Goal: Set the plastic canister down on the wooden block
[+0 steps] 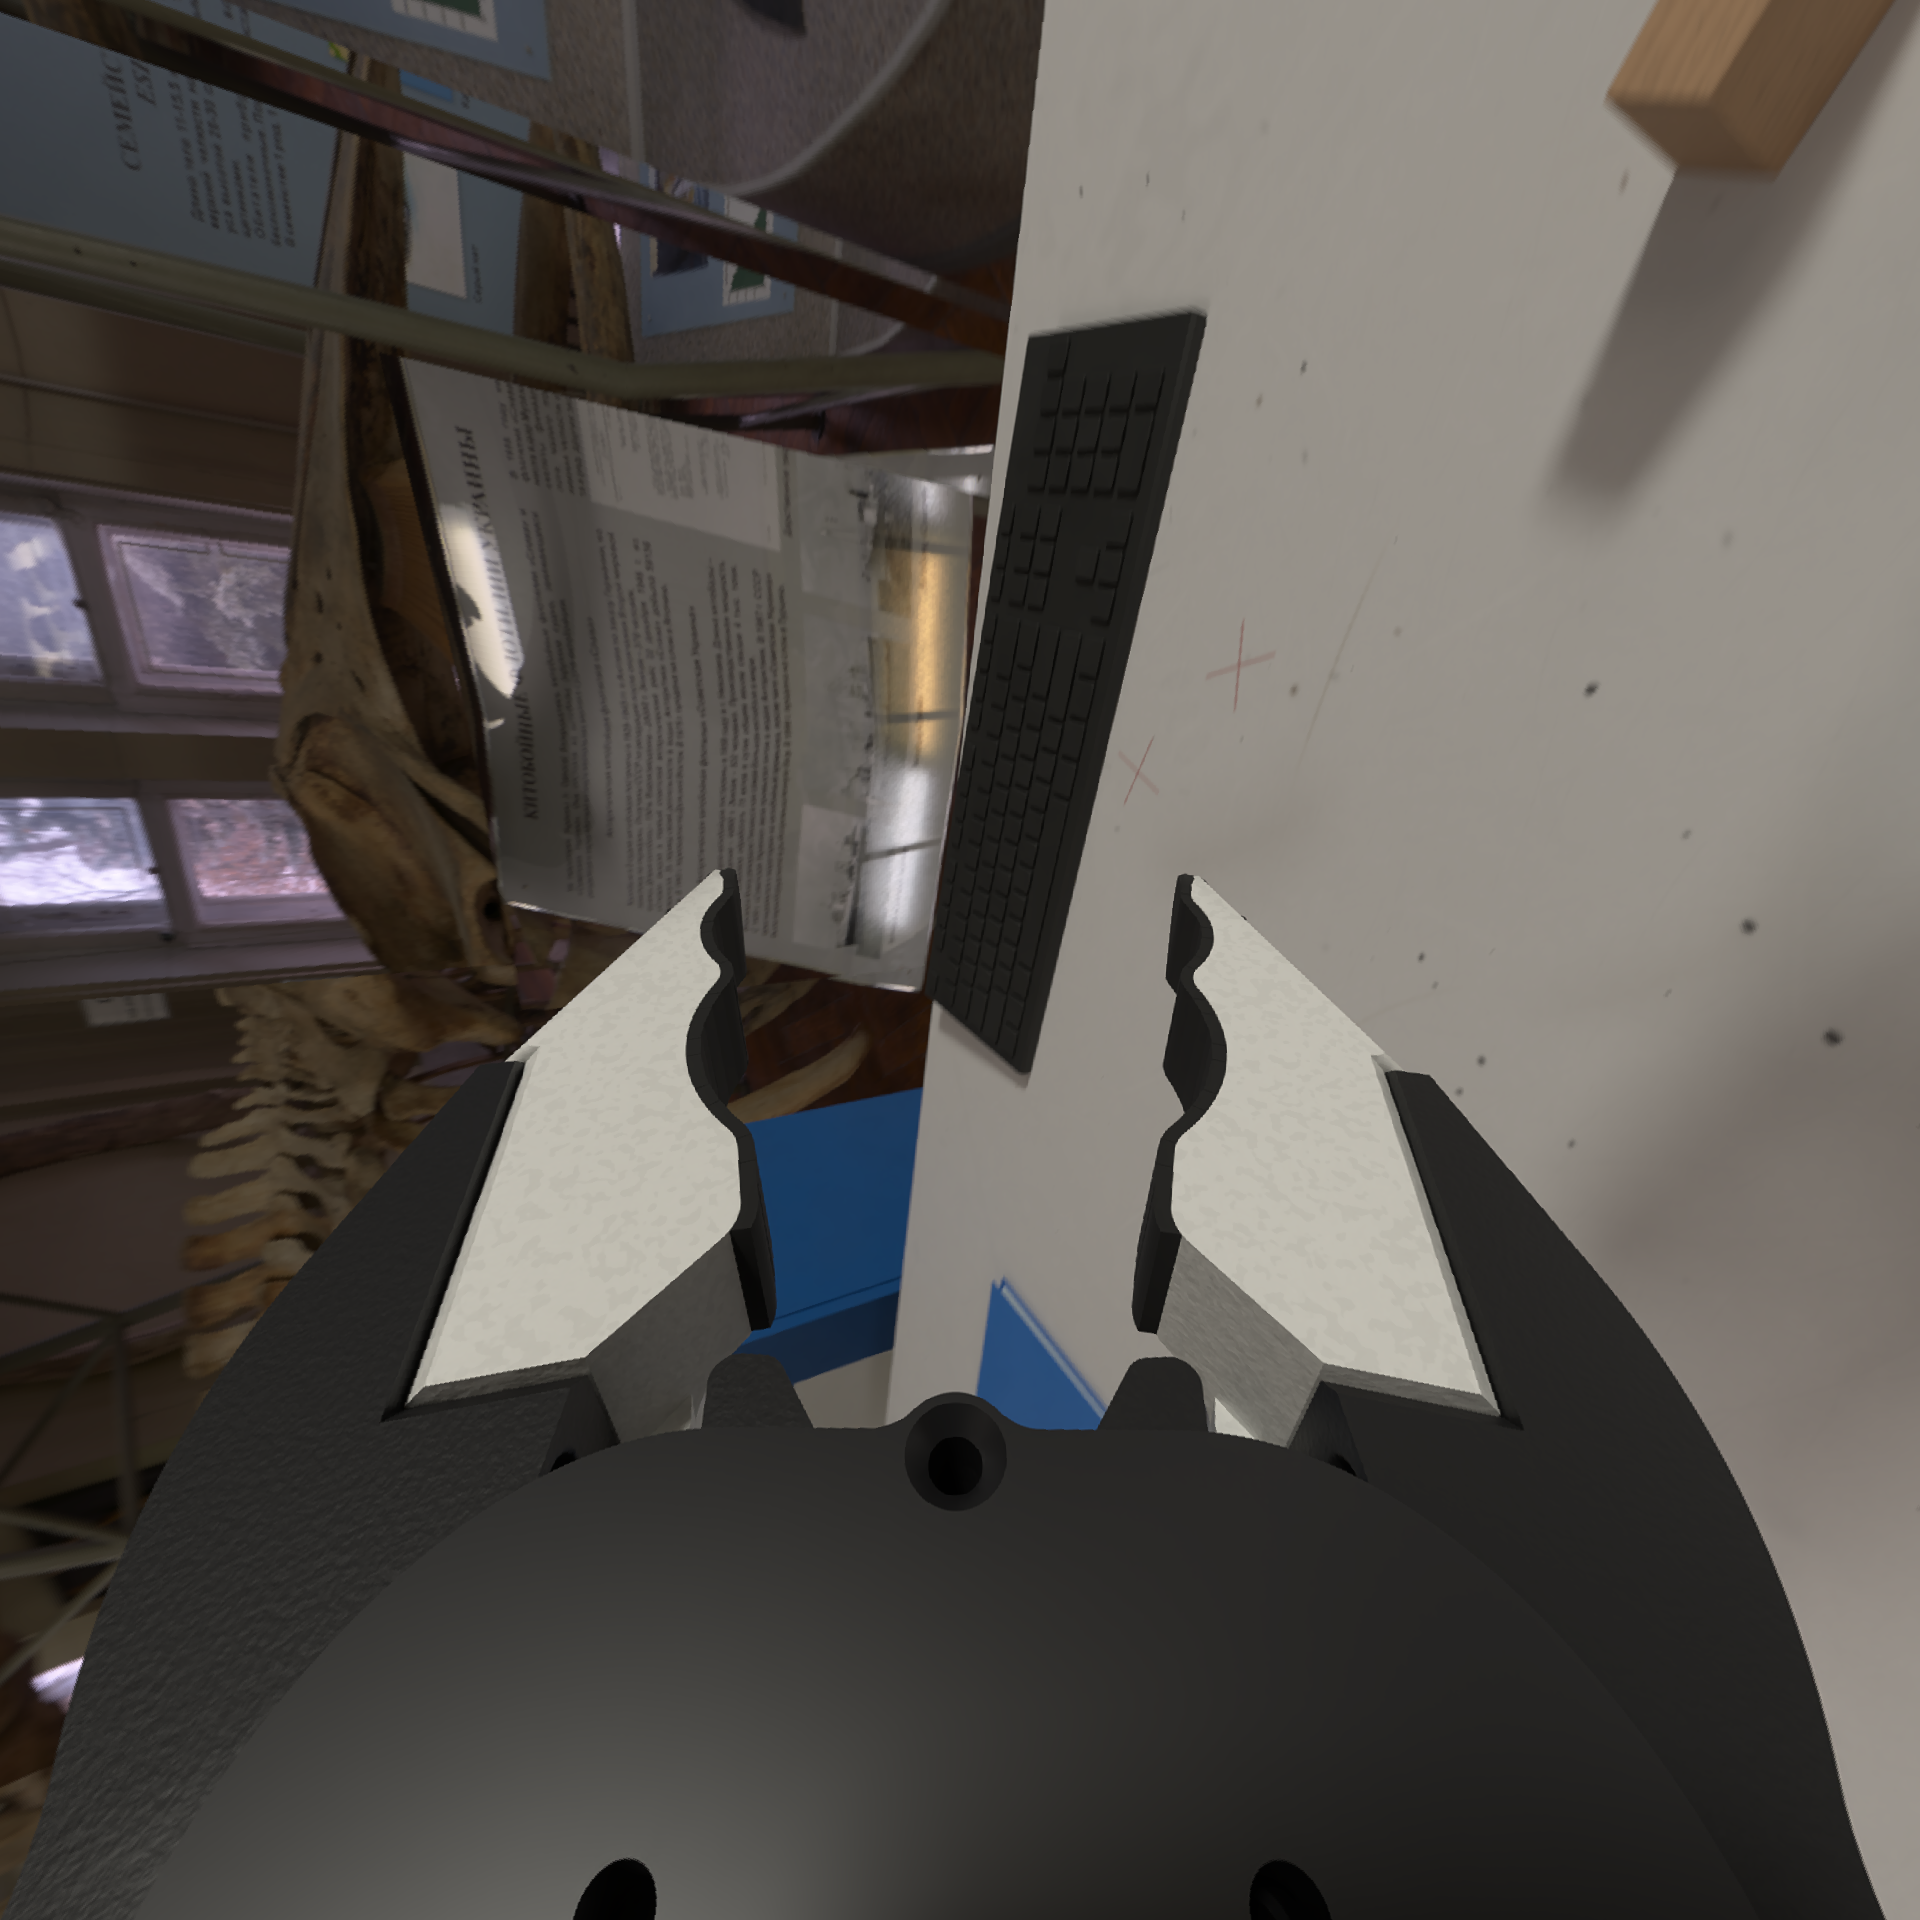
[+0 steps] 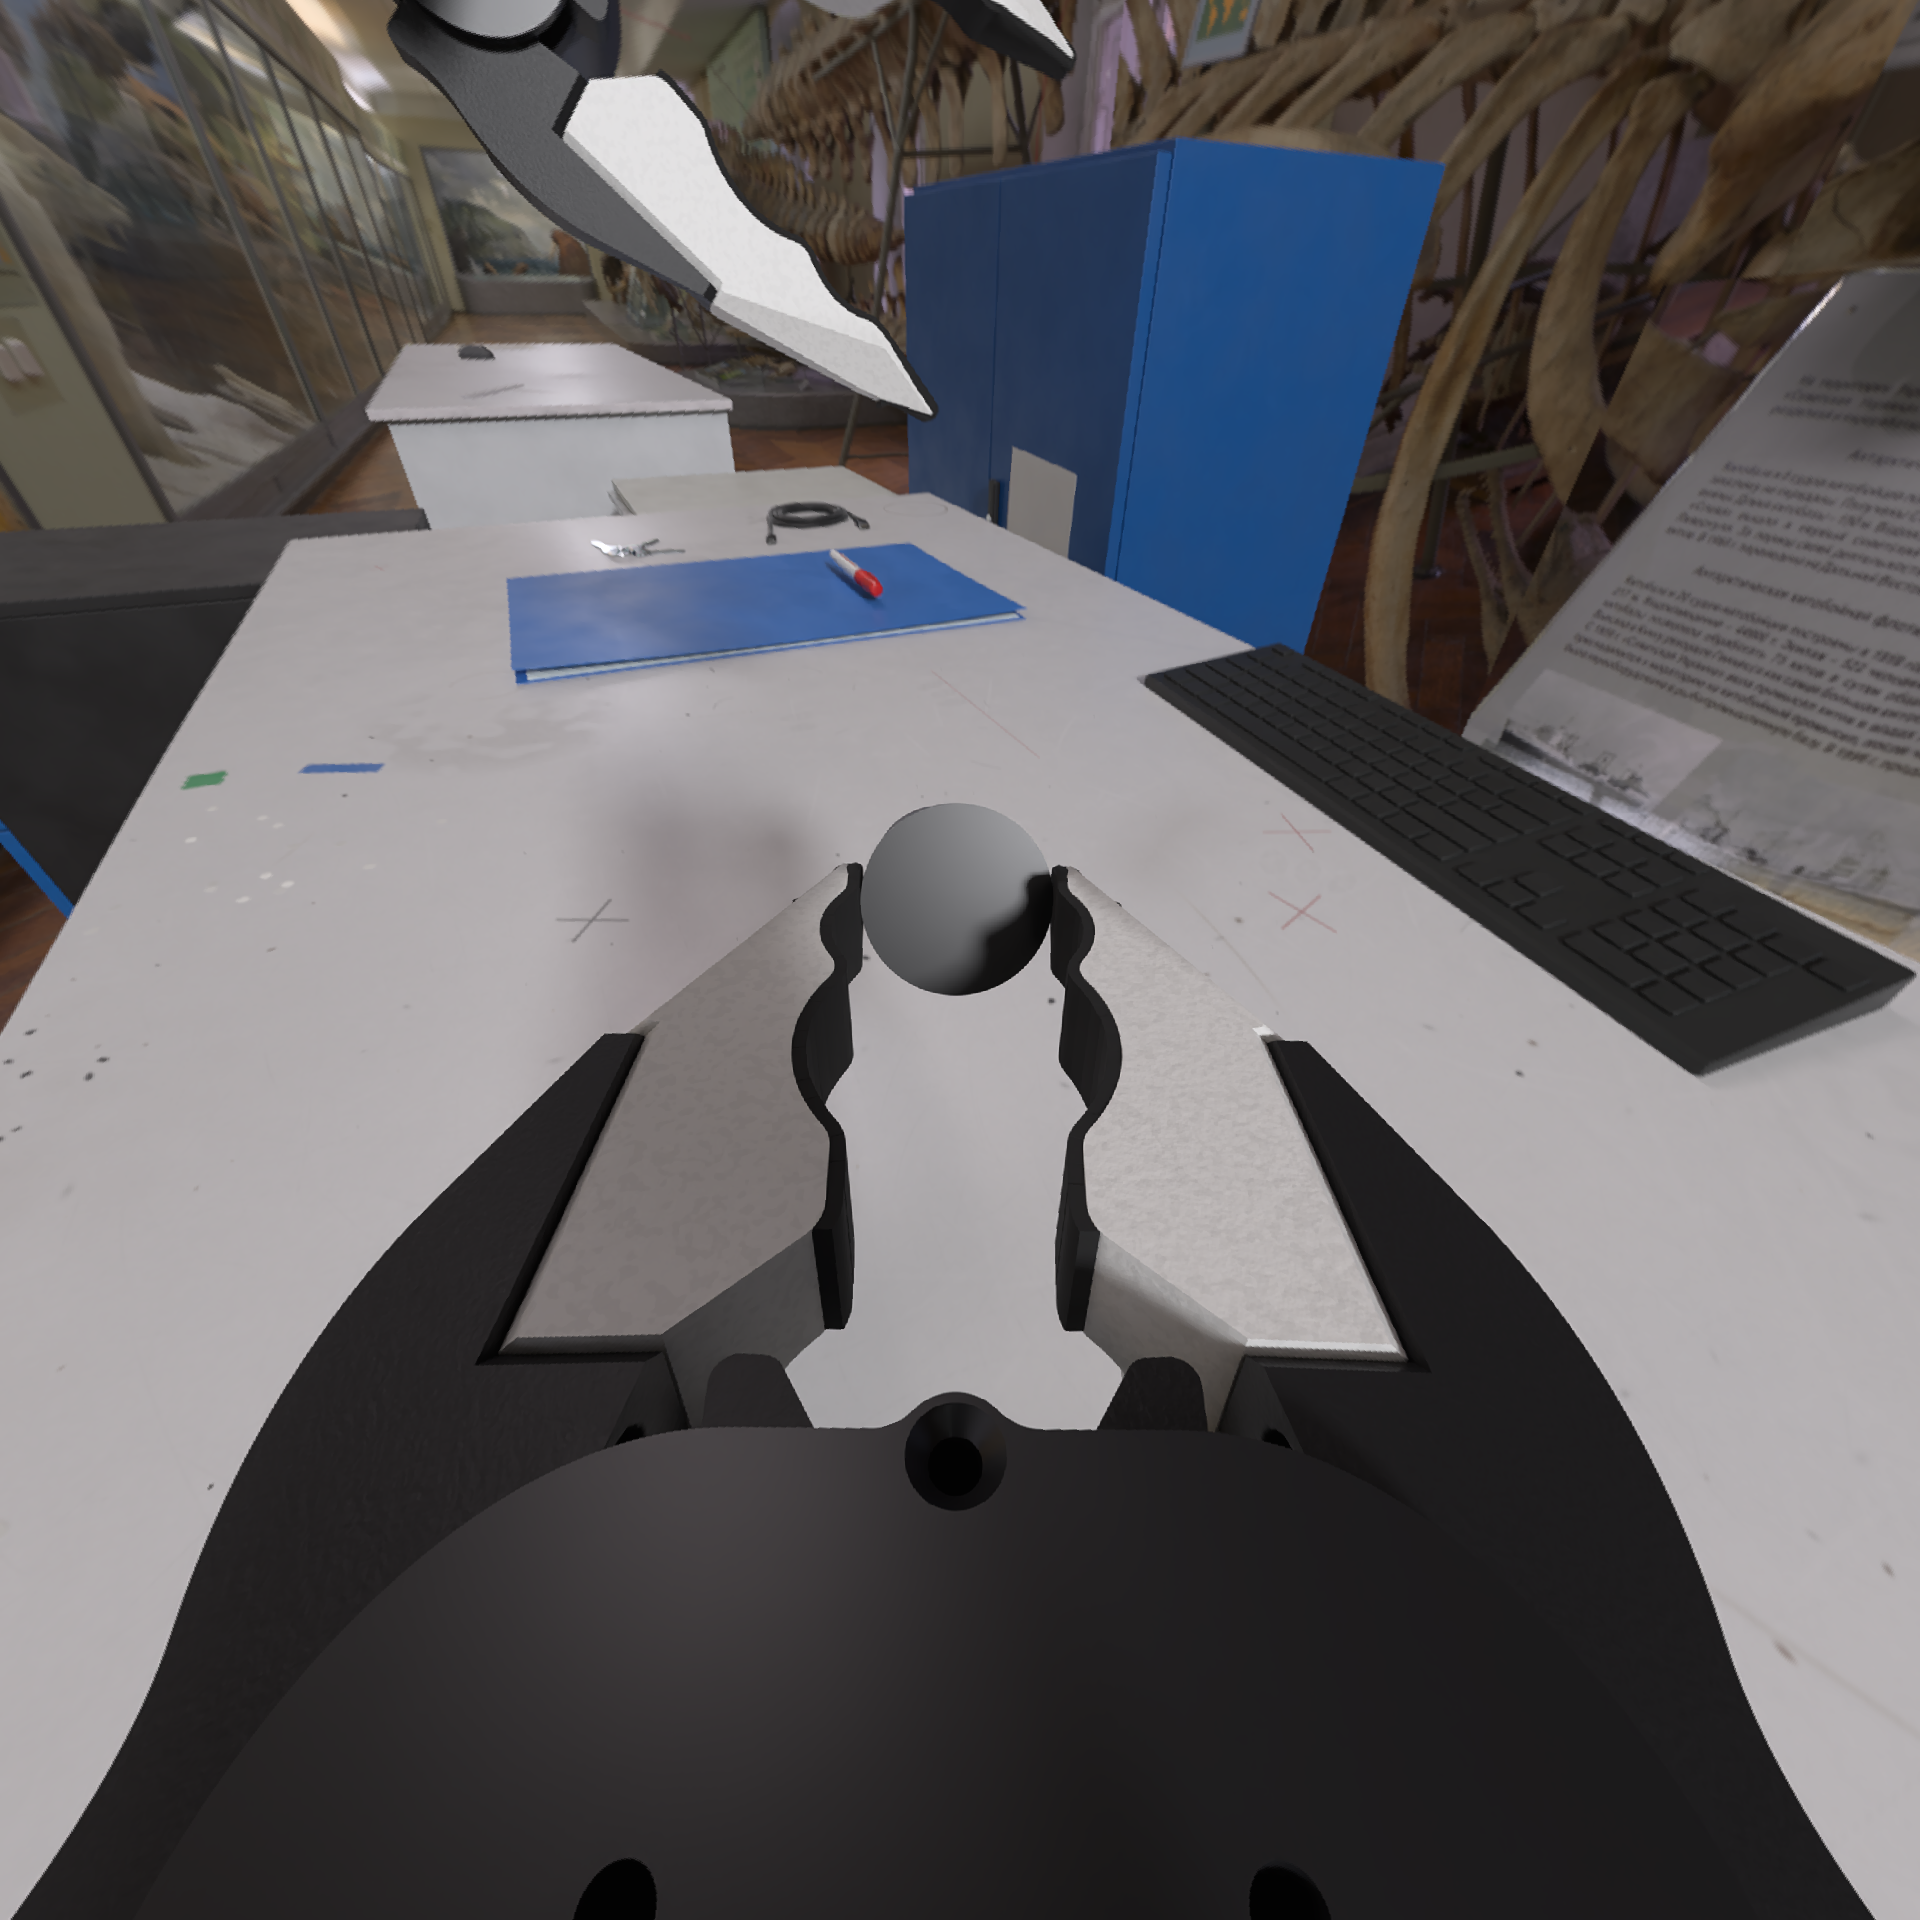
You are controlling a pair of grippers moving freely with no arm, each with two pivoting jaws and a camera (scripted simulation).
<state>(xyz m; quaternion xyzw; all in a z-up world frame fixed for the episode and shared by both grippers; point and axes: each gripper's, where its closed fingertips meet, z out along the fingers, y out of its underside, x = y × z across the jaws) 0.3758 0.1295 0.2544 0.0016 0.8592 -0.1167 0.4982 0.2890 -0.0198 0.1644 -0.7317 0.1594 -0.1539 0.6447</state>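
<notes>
My right gripper is shut on the plastic canister. The canister shows end-on as a grey round face between the fingertips, held a little above the white table. The wooden block lies on the table at the top right of the left wrist view, which is rolled sideways; the block does not show in the right wrist view. My left gripper is open and empty, up in the air over the table's edge. One of its fingers shows high above the canister in the right wrist view.
A black keyboard lies at the table's right and also shows in the left wrist view. A blue folder with a red-capped marker, keys and a coiled cable lie farther off. A blue cabinet and a slanted sign panel stand beyond.
</notes>
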